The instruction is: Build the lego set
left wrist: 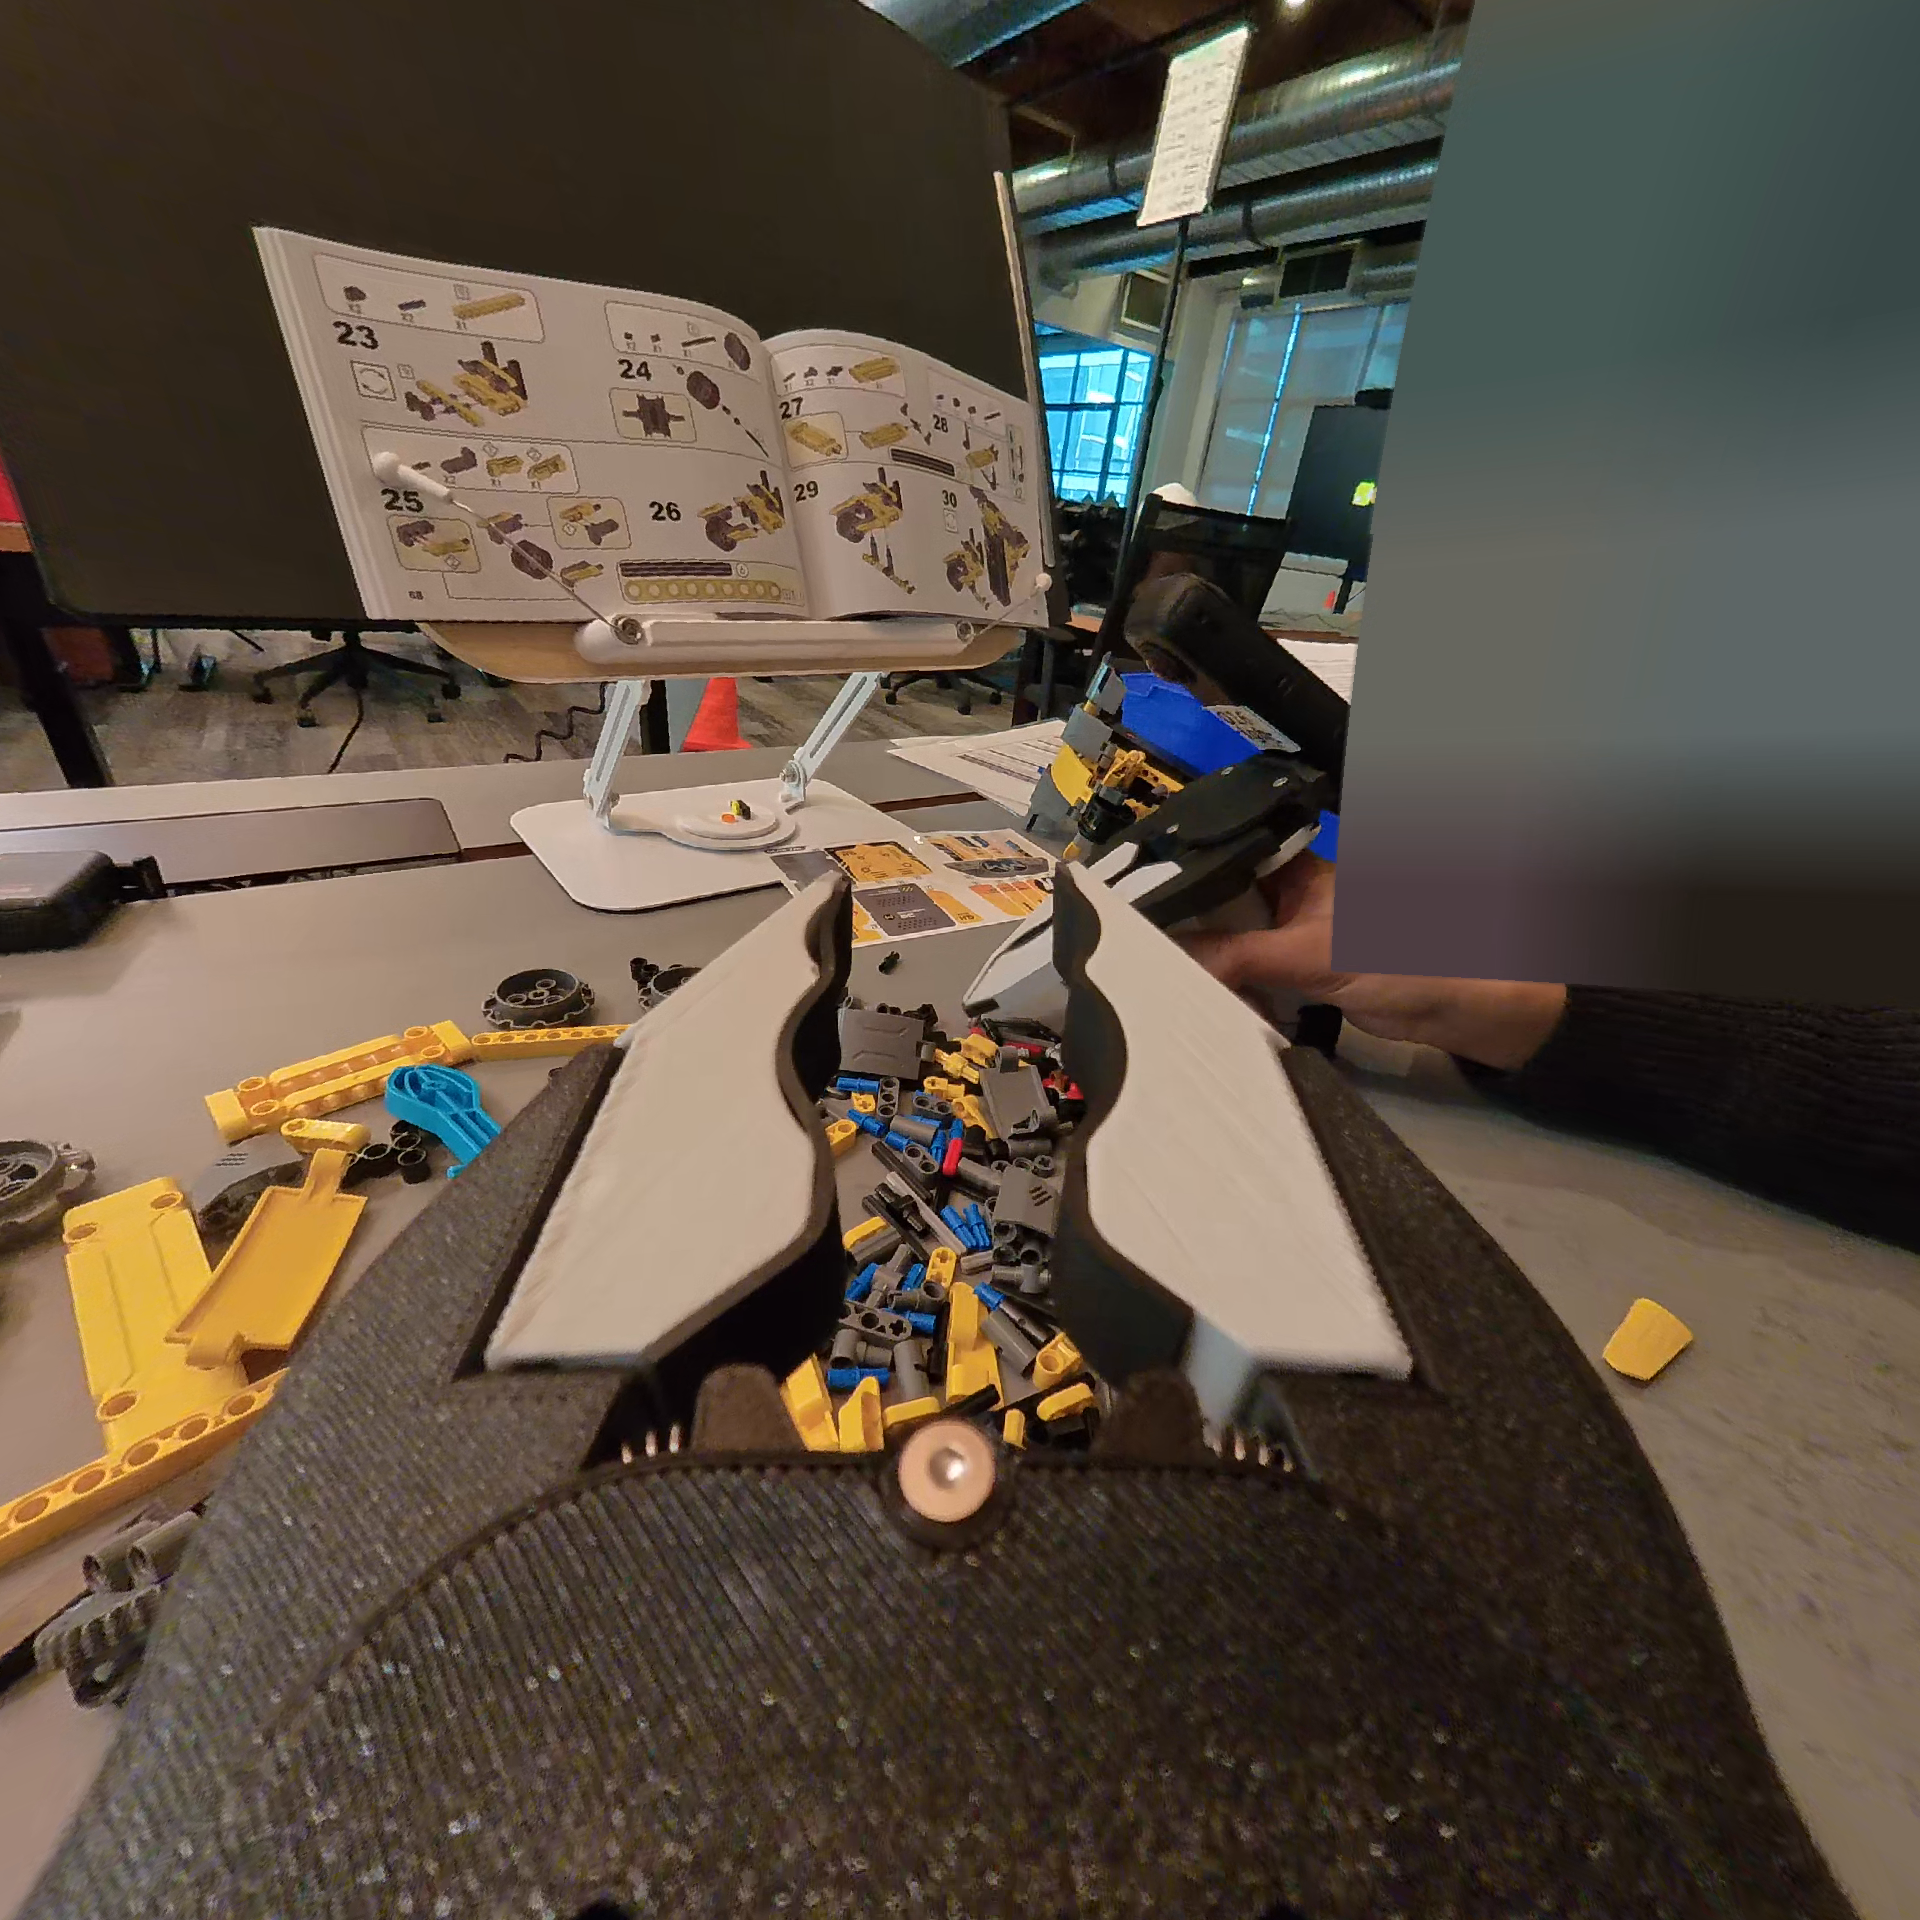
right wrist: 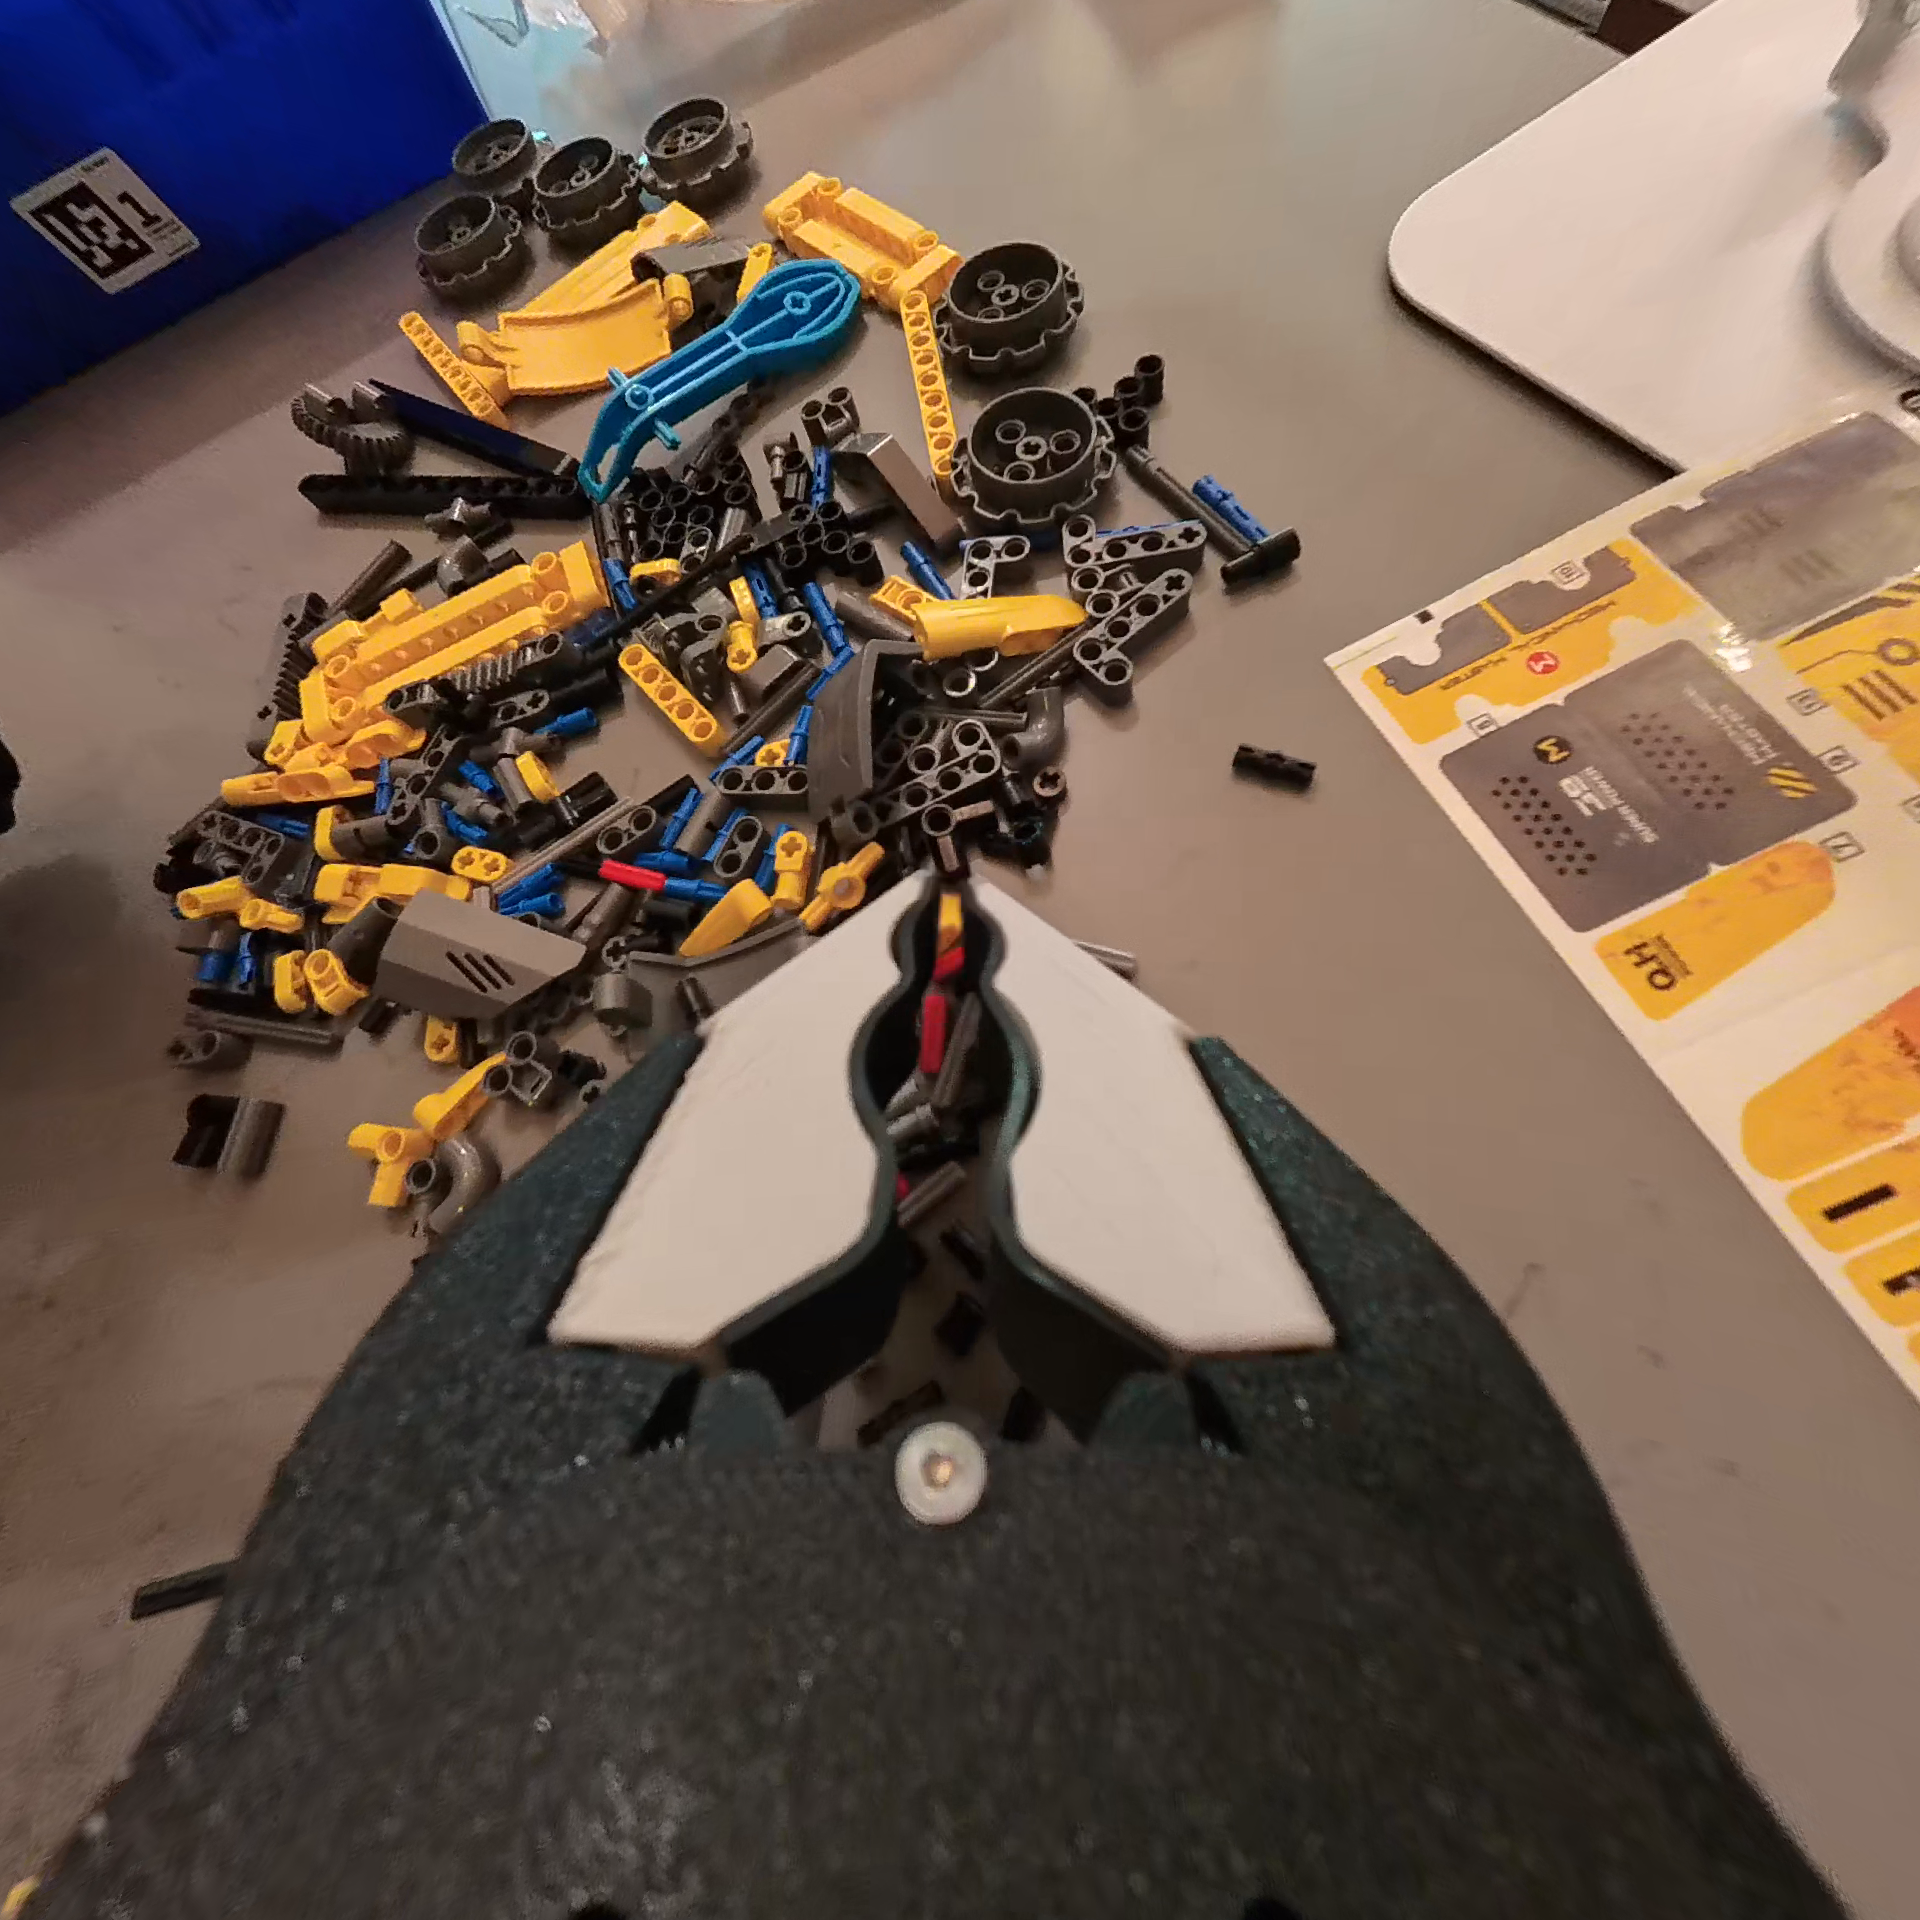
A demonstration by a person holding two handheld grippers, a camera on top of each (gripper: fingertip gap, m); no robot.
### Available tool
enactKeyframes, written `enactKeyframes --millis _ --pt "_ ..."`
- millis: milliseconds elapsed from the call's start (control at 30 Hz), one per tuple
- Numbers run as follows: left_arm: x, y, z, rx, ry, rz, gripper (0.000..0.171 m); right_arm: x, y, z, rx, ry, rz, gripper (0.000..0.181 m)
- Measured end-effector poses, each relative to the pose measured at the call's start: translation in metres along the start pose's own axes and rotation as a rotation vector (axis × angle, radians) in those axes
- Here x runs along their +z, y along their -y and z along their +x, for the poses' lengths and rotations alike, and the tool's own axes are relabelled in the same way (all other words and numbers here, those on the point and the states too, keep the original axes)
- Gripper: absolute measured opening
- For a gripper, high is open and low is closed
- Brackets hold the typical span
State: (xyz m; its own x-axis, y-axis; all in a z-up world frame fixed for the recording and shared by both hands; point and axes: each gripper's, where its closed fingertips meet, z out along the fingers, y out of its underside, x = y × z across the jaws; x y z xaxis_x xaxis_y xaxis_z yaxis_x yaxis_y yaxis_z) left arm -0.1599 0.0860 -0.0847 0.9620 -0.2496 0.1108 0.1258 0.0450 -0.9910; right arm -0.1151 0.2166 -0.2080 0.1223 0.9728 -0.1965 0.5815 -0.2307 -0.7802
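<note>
My left gripper (left wrist: 951, 904) is open and empty, its jaws wide apart, above a pile of small yellow, grey, blue and black building pieces (left wrist: 935, 1195) on the grey table. My right gripper (right wrist: 945, 883) is shut, its tips at the near edge of the same pile (right wrist: 623, 727) against small dark pieces. I cannot tell whether it pinches one. The right gripper also shows in the left wrist view (left wrist: 982, 997), held by a hand (left wrist: 1278, 945) and pointing down into the pile.
An open instruction booklet (left wrist: 644, 447) rests on a white stand (left wrist: 644, 842). A sticker sheet (right wrist: 1662, 779) lies right of the pile. Grey wheels (right wrist: 1013, 301), a teal tool (right wrist: 727, 364), yellow panels (left wrist: 156, 1299), a blue bin (right wrist: 208, 135) and a partly built model (left wrist: 1101, 769) are around. My right fingertips sit around 20 cm from my left ones.
</note>
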Motion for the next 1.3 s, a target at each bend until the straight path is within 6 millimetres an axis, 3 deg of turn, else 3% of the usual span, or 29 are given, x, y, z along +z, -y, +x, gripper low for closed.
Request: enactKeyframes --millis 100,333,533,700,867,1067,1167,1300 --pt "0.0 0.0 0.0 -0.003 -0.001 0.0 0.036 0.001 -0.004 -0.001 0.013 0.014 -0.022 0.017" --pt "0.0 -0.001 0.0 -0.002 -0.002 -0.005 0.036 0.006 -0.011 -0.005 -0.077 -0.036 -0.077 0.018" --pt "0.0 -0.001 0.0 -0.003 -0.002 -0.006 0.036 0.007 -0.012 -0.009 -0.224 -0.121 -0.084 0.008" --pt "0.001 -0.003 0.001 -0.008 -0.008 -0.014 0.037 -0.007 0.008 -0.016 -0.284 -0.117 0.051 0.007" --pt "0.01 -0.012 0.012 -0.094 -0.083 -0.053 0.046 -0.044 0.046 -0.065 -0.452 0.029 0.388 0.007" --pt "0.022 -0.016 0.053 -0.426 -0.365 -0.052 0.05 -0.063 0.053 -0.118 -0.621 0.115 0.525 0.008" --pt "0.026 -0.027 0.061 -0.465 -0.404 -0.12 0.036 -0.07 0.056 -0.136 -0.561 0.198 0.563 0.008" --pt "0.025 -0.026 0.063 -0.392 -0.391 -0.116 0.019 -0.074 0.06 -0.142 -0.371 0.326 0.569 0.008"
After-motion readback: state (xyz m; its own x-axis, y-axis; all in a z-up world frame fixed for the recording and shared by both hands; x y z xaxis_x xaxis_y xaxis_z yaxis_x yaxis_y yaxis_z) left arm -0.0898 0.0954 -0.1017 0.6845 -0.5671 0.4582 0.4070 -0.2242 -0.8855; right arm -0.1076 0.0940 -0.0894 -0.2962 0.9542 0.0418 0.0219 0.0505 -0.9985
